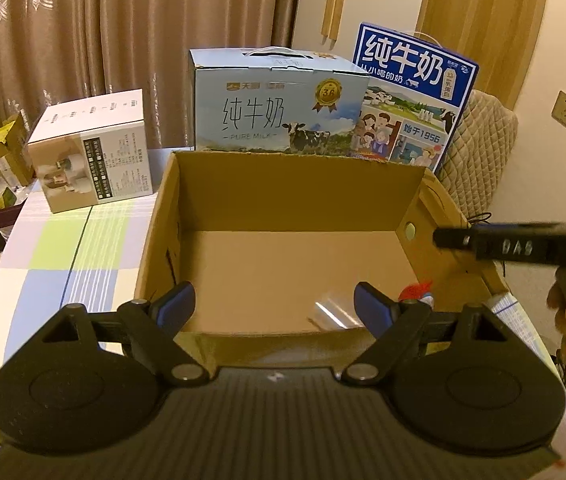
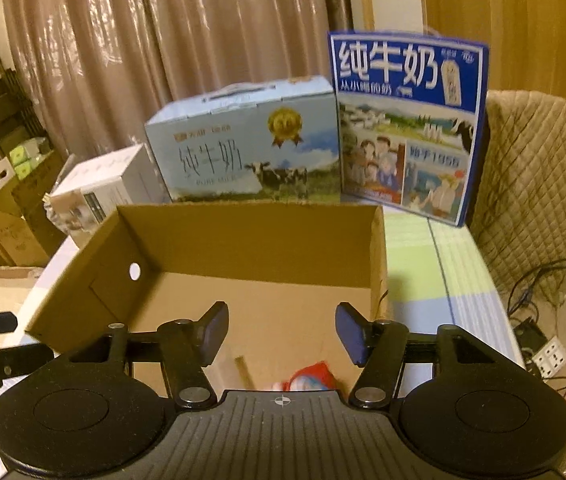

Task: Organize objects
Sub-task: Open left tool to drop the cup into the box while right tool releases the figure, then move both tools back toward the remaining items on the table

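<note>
An open brown cardboard box [image 1: 295,200] stands on the table in front of both grippers; it also shows in the right wrist view [image 2: 251,240]. A red and white packet [image 1: 417,292] lies in its near right corner, seen too in the right wrist view [image 2: 311,376]. A clear strip of tape [image 1: 331,312] lies on the box floor. My left gripper [image 1: 274,306] is open and empty above the box's near edge. My right gripper [image 2: 281,330] is open and empty over the box; its body shows at the right in the left wrist view [image 1: 519,246].
Behind the box stand a light blue milk carton [image 1: 279,100], a dark blue milk carton [image 1: 415,96] and a white box [image 1: 91,152]. The table has a checked cloth [image 1: 83,256]. A quilted chair [image 2: 535,184] and cables [image 2: 543,312] are to the right. Cluttered boxes lie left.
</note>
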A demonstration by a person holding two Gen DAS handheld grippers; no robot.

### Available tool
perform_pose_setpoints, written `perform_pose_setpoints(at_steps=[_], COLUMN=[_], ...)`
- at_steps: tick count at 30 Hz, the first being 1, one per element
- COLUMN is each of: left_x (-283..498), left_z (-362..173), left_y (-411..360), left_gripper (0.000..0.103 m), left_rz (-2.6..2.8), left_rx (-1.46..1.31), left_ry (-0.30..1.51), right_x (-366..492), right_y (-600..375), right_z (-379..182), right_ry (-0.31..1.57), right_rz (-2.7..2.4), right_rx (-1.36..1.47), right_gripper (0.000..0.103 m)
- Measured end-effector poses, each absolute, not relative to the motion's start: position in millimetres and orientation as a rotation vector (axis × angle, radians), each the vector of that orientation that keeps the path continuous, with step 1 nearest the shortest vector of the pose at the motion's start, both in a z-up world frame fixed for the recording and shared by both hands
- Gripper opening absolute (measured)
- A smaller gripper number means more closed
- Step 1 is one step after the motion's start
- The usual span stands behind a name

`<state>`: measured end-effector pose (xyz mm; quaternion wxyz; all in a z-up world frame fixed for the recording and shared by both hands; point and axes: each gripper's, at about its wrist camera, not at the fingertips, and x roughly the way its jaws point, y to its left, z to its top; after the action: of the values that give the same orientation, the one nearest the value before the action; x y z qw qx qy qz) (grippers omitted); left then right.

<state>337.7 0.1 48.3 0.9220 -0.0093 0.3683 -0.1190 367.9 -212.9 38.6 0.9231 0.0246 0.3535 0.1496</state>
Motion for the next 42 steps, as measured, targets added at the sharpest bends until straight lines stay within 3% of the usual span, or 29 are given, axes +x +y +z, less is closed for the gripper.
perform_pose_setpoints(at_steps=[10, 15, 21, 29, 42], left_x=[273, 226, 165, 93, 51], left_z=[72, 87, 99, 83, 49], left_y=[15, 23, 31, 38, 37], left_gripper=[0.086, 0.090, 0.094, 0.102, 0.102], left_rz=[-0.215, -0.194, -0.159, -0.108, -0.102], left_rx=[-0.054, -0.086, -0.095, -0.116, -0.114], left_ry=[0.702, 0.669, 0.639, 0.665, 0.749], right_x=[289, 224, 147, 66, 38], right_y=[-232, -231, -229, -218, -218], right_z=[83, 88, 73, 37, 20], right_ry=[0.654, 0.654, 0.668, 0.725, 0.782], right_rz=[0.321, 0.329, 0.364, 0.366, 0.342], right_rx=[0.094, 0.099, 0.123, 0.101, 0.112], right_gripper=[0.058, 0.065, 0.073, 0.078, 0.078])
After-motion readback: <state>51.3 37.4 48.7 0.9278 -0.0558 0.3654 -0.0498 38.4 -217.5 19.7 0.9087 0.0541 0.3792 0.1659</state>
